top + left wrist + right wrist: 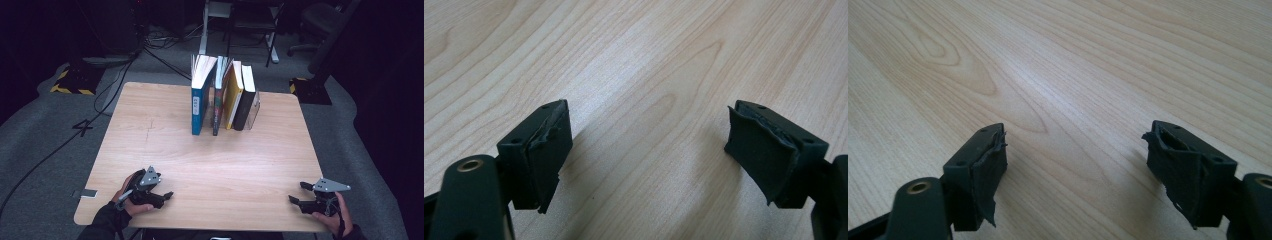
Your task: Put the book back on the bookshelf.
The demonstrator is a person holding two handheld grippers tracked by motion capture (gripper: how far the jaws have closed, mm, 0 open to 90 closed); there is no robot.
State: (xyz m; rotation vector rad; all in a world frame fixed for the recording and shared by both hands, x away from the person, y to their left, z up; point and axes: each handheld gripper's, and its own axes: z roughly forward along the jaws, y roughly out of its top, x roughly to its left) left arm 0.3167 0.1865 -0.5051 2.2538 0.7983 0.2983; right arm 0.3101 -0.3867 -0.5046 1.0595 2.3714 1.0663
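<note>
Left tool (169,195): resting at the near left edge of the tabletop (210,165), jaws standing wide apart, gripping nothing.
Books (222,95): standing upright in a row at the far middle, spines facing the person, well apart from both tools.
Nearer hand: neither clearly; the row is lying roughly midway, far ahead.
Open room: bare wood lying all the way between tools and books.
Right tool (296,192): sitting at the near right edge, jaws spread, empty.
</note>
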